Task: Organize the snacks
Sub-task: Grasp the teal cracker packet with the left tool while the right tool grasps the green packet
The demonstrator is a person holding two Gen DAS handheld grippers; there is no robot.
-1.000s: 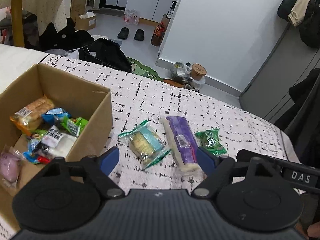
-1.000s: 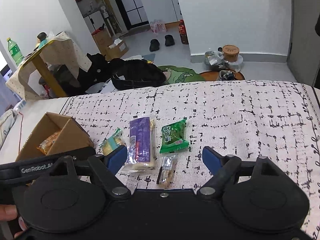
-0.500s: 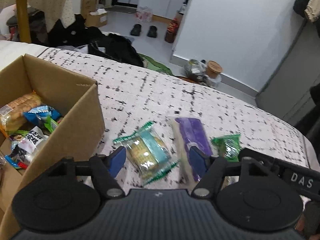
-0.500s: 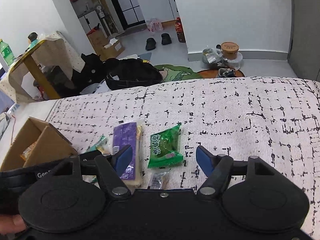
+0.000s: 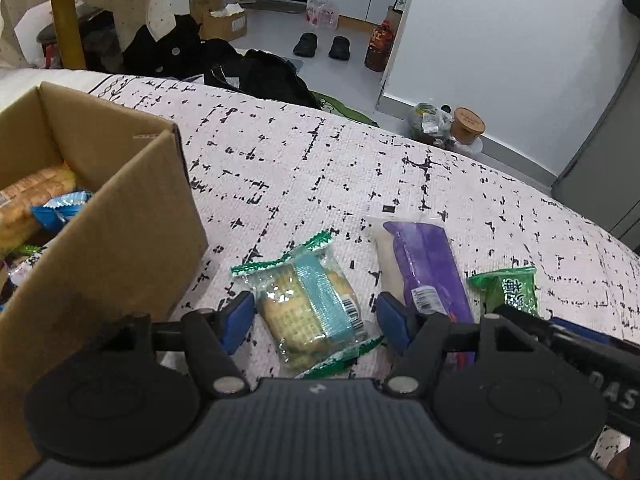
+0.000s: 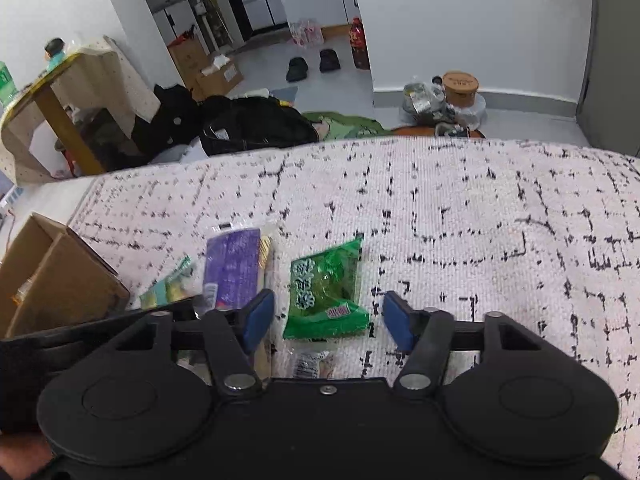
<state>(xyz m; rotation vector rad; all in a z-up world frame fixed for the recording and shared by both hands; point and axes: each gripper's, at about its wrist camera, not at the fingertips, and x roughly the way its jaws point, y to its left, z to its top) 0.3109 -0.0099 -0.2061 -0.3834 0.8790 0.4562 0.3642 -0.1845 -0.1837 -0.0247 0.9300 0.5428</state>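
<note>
Left tool [image 5: 316,318] spread astride cracker pack [image 5: 310,308] | right tool [image 6: 328,320] spread astride green packet [image 6: 326,290]

Both grippers [image 5: 316,320] [image 6: 327,322] low, fingers spread.

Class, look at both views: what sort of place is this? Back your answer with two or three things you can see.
Probably a lived-in home, not a lab or shop: slippers lie on the floor by a doorway, a black bag is dropped beside a cloth-covered side table, and packaged snacks go into a cardboard box.
</note>
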